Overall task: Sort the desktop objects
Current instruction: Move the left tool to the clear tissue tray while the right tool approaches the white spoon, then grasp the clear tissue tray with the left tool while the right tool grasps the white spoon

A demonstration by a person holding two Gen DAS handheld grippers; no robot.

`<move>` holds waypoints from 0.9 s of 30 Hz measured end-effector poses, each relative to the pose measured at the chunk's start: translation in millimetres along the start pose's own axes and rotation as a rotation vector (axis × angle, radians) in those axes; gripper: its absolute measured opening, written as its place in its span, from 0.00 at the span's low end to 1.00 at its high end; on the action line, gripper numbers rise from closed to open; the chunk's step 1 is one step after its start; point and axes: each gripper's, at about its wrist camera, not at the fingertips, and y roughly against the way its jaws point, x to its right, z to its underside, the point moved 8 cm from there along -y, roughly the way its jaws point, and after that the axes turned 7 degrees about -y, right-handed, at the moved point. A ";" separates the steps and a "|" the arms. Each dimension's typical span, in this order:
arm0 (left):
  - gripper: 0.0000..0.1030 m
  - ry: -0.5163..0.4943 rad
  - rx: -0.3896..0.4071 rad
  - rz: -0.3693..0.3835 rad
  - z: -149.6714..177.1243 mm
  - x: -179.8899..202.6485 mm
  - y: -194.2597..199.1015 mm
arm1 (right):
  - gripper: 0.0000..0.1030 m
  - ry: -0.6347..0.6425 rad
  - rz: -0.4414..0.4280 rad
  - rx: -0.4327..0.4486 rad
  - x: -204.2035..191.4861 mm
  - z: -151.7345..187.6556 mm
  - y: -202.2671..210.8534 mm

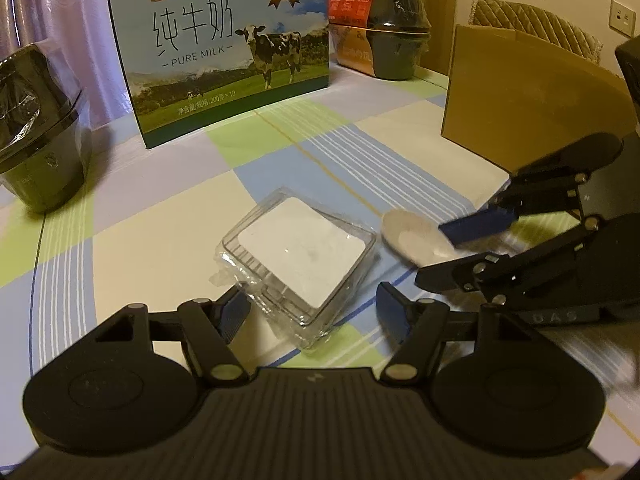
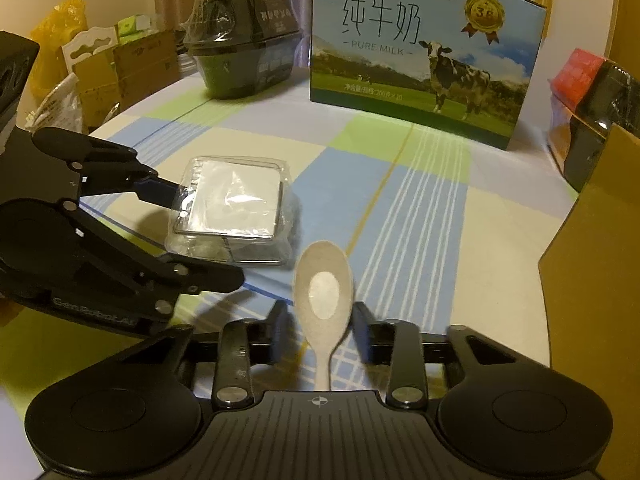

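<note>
A clear plastic box (image 1: 304, 252) with a white slab inside lies on the checked tablecloth (image 1: 160, 216). My left gripper (image 1: 314, 300) is open and straddles the box's near corner, with the left finger close against the box's side. The right wrist view shows the same box (image 2: 236, 208) between the left gripper's (image 2: 208, 240) fingers. A pale spoon (image 2: 324, 288) lies bowl-up just right of the box. My right gripper (image 2: 322, 322) is open, one finger on each side of the spoon where bowl meets handle. In the left wrist view, the spoon (image 1: 408, 236) pokes out from the right gripper (image 1: 434, 254).
A milk carton case (image 1: 224, 52) stands at the back. Black wrapped food bowls sit at the left (image 1: 40, 140) and the back right (image 1: 384, 28). A brown cardboard box (image 1: 528, 100) stands at the right, close behind the right gripper. The table edge curves at the left (image 2: 120, 116).
</note>
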 end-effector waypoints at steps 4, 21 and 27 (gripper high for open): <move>0.42 0.015 -0.010 -0.013 -0.9 -0.5 -1.7 | 0.27 -0.014 0.009 -0.008 0.0 0.9 1.7; 0.30 0.259 -0.136 -0.065 43.5 69.0 78.9 | 0.26 -0.182 0.031 -0.068 2.4 52.2 83.5; 0.30 0.307 -0.146 -0.071 66.4 108.0 129.6 | 0.26 -0.213 0.035 -0.093 -5.0 94.7 130.2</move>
